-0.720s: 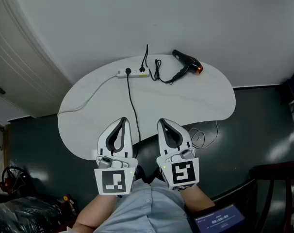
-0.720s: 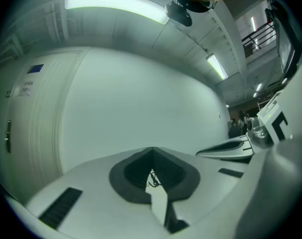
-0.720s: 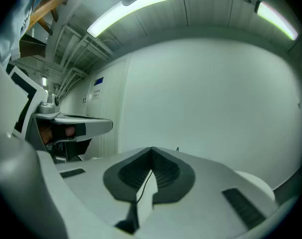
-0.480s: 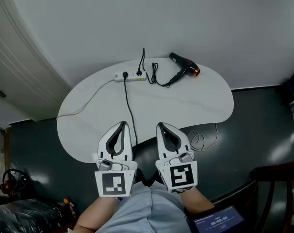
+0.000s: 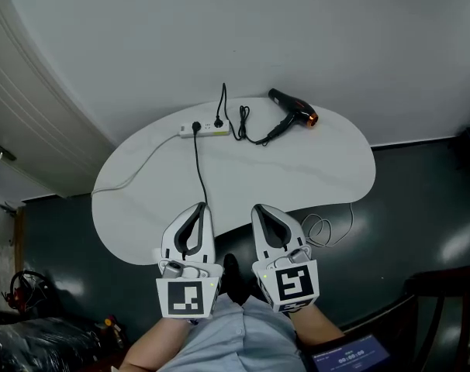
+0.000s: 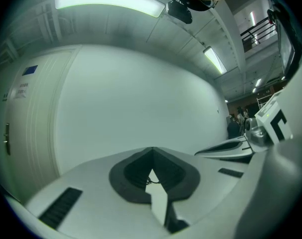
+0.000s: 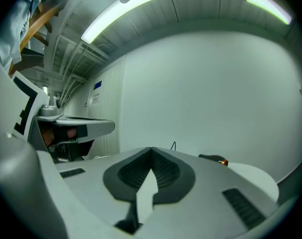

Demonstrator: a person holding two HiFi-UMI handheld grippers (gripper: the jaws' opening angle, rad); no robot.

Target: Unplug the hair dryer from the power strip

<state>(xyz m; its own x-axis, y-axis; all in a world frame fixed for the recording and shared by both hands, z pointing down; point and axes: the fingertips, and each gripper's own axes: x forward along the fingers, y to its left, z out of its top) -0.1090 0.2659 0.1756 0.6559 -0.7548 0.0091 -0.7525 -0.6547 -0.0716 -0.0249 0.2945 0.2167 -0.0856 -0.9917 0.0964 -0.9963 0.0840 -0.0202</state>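
Observation:
A black hair dryer [image 5: 294, 108] with an orange nozzle lies at the table's far right; it also shows small in the right gripper view [image 7: 214, 159]. Its black cord [image 5: 247, 126] loops left to a black plug [image 5: 219, 120] seated in the white power strip [image 5: 205, 130]. A second black plug [image 5: 195, 126] sits further left in the strip. My left gripper [image 5: 201, 206] and right gripper [image 5: 259, 208] hover side by side over the table's near edge, far from the strip. Both are shut with nothing between the jaws.
The white oval table [image 5: 320, 169] stands against a white wall. A black cord [image 5: 198, 173] runs from the strip toward the left gripper. The strip's white cable [image 5: 134, 175] trails off left. A white cable coil [image 5: 322, 225] lies on the dark floor.
The whole view has shifted slightly, so the table's things sit a little lower and further left. Both grippers stay side by side and shut.

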